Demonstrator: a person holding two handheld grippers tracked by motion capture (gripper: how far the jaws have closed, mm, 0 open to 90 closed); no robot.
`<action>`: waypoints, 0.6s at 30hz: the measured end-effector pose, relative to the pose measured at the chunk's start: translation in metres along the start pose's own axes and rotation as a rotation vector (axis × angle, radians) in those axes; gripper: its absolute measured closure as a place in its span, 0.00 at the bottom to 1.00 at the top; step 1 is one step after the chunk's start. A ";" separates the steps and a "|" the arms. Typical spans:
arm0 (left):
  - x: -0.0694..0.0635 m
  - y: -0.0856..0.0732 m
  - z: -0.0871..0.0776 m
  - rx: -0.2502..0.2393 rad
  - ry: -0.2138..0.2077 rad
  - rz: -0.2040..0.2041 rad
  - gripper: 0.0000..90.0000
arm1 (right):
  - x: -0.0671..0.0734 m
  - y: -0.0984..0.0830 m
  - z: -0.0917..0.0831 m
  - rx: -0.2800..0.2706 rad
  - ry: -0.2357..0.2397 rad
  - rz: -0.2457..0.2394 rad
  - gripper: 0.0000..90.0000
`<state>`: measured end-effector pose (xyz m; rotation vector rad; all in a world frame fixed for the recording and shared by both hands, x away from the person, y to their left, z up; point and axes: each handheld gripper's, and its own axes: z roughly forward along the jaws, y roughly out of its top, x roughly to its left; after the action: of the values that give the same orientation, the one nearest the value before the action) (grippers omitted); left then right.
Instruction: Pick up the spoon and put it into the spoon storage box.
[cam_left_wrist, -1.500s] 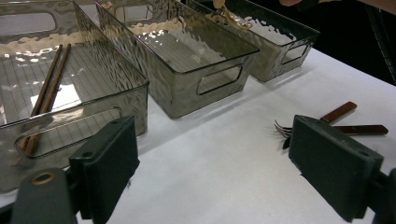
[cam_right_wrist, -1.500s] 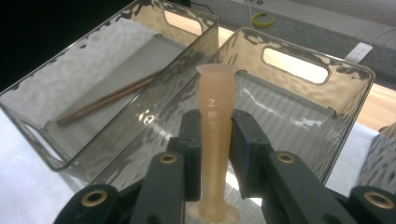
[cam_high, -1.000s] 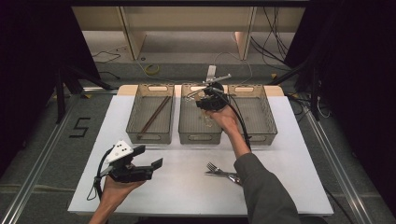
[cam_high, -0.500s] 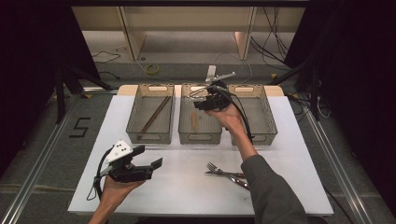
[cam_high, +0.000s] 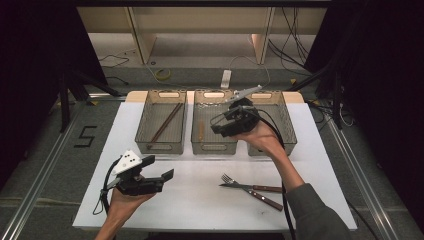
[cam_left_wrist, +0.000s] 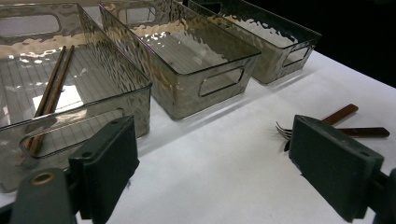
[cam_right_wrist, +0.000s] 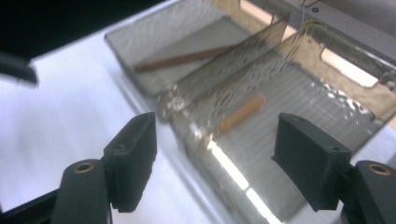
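Three clear smoky bins stand in a row at the back of the white table. The left bin (cam_high: 161, 145) holds brown chopsticks (cam_high: 166, 121) (cam_left_wrist: 50, 95). In the middle bin (cam_high: 214, 147) lies a wooden-handled utensil (cam_high: 201, 131) (cam_right_wrist: 240, 112). My right gripper (cam_high: 219, 125) (cam_right_wrist: 215, 140) hovers over that bin; its jaws have just been opening and nothing is between them. My left gripper (cam_high: 159, 167) (cam_left_wrist: 210, 140) is held low over the table's near left, open and empty. A fork and a knife (cam_high: 250, 189) (cam_left_wrist: 336, 122) with wooden handles lie crossed on the near right of the table.
The right bin (cam_high: 280, 145) (cam_left_wrist: 280, 60) sits beside the middle one, behind the right forearm. The right gripper's cable (cam_high: 282, 165) trails down along the arm. Dark floor and a metal rail (cam_high: 30, 200) border the table (cam_high: 200, 200).
The right gripper's jaws have opened wide, and the hand has drawn back toward the near end of the middle bin and risen. The left hand has not moved.
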<state>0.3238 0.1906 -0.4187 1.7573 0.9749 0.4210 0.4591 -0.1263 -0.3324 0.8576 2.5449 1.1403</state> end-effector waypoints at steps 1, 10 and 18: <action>0.000 0.000 0.000 0.000 0.000 0.000 0.17 | 0.003 -0.004 -0.003 0.012 -0.005 -0.016 0.34; 0.000 0.000 0.000 -0.005 -0.002 0.000 0.16 | 0.006 -0.039 -0.024 0.029 -0.001 -0.042 0.33; 0.000 0.000 0.000 -0.008 -0.003 0.000 0.16 | 0.007 -0.064 -0.041 0.035 0.006 -0.045 0.32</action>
<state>0.3237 0.1911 -0.4187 1.7505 0.9695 0.4215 0.4091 -0.1803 -0.3521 0.8013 2.5829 1.0897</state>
